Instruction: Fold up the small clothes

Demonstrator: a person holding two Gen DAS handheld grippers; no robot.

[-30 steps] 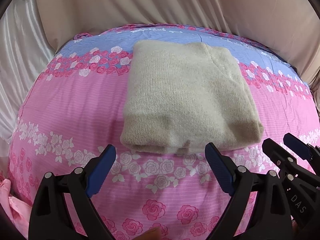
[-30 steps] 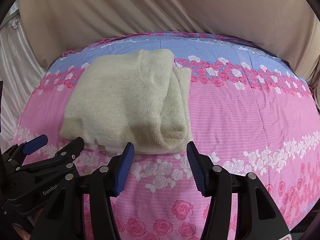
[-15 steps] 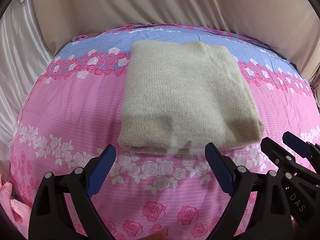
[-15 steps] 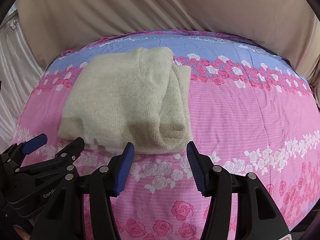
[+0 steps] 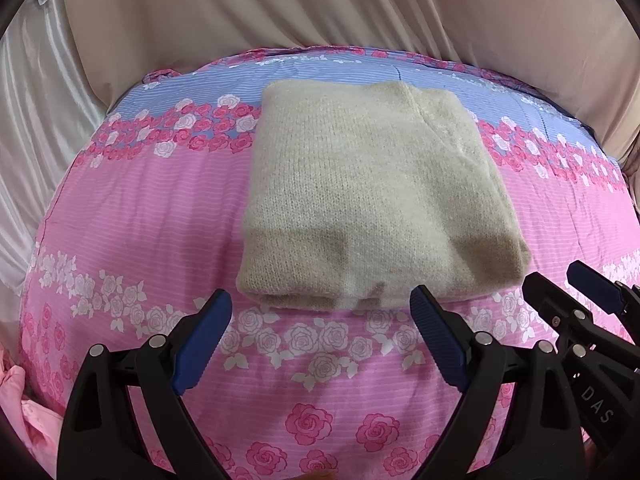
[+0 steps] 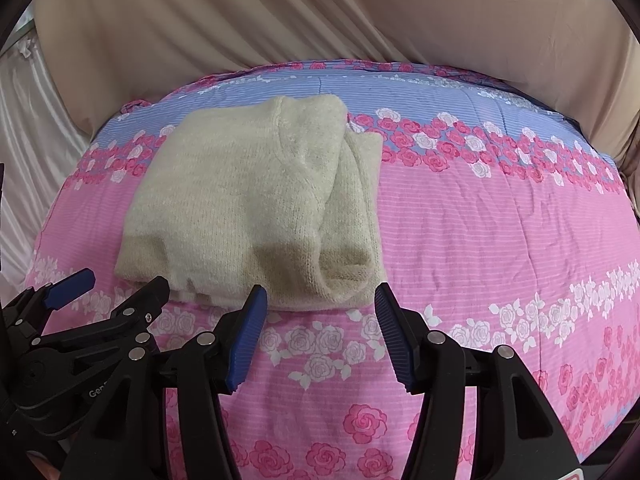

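While the folded sweater lies on the bed at twelve o'clock, my left gripper and right gripper hover spread, empty.

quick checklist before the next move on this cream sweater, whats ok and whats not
1. Left claw open, nothing in it: ok.
2. Right claw open, nothing in it: ok.
3. Cream sweater folded into a compact block, lying flat on the floral bedspread: ok.
4. Right side of the fold tidy: not ok, a lower layer sticks out past the top layer in the right wrist view.
5. Both claws clear of the sweater, just short of its near edge: ok.
6. Far edge layers lined up: cannot tell.
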